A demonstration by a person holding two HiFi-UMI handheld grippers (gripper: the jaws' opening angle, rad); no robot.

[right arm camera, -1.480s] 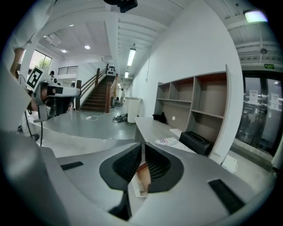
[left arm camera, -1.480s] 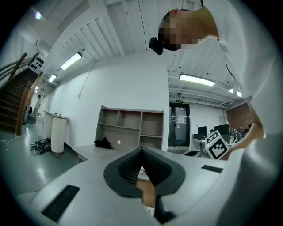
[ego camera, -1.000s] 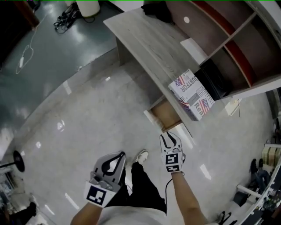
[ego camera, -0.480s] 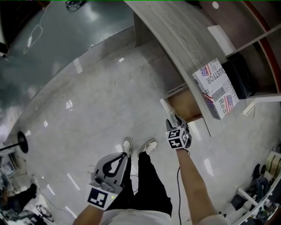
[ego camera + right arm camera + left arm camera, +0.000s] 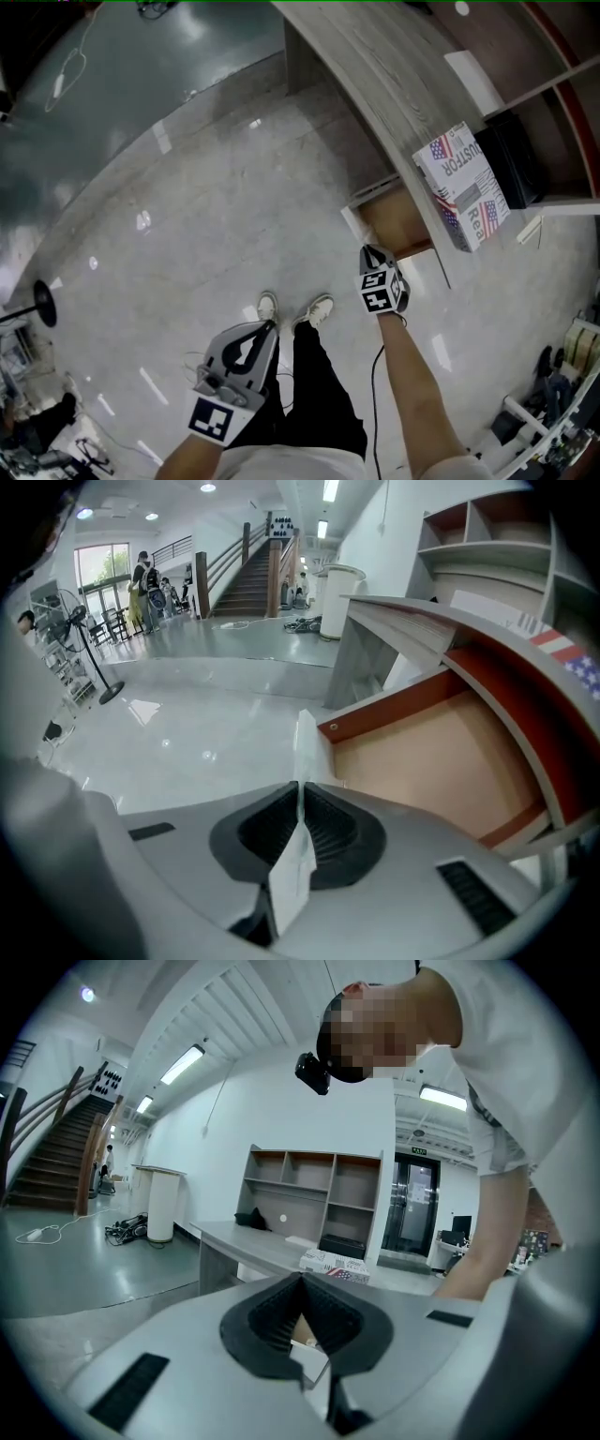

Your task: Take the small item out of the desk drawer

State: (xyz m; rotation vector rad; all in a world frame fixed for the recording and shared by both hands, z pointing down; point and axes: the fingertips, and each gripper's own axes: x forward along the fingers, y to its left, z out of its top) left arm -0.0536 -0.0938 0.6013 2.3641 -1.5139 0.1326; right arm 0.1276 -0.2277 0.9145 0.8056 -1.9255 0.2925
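The drawer (image 5: pixel 398 227) under the bench (image 5: pixel 375 70) stands pulled out, and the right gripper (image 5: pixel 300 787) is at its front corner. Its jaws are closing with a small white slip (image 5: pixel 306 747) between them. The ribbed pads look pressed on it from both sides, and the slip sticks up past the tips. I judge this slip to be the item of the task, so the grasp is nearly made and what is left is to carry it away from the drawer. The part of the drawer bottom that shows beyond the gripper is bare.

The left gripper (image 5: pixel 265 329) hangs low at the person's side, well apart from the drawer, with its jaws together and nothing in them.

Above the right gripper the bench edge overhangs the drawer, and a box with flag print (image 5: pixel 464 186) lies at that edge. A straight lift upward could meet them, so pulling back toward the person seems the safer way.
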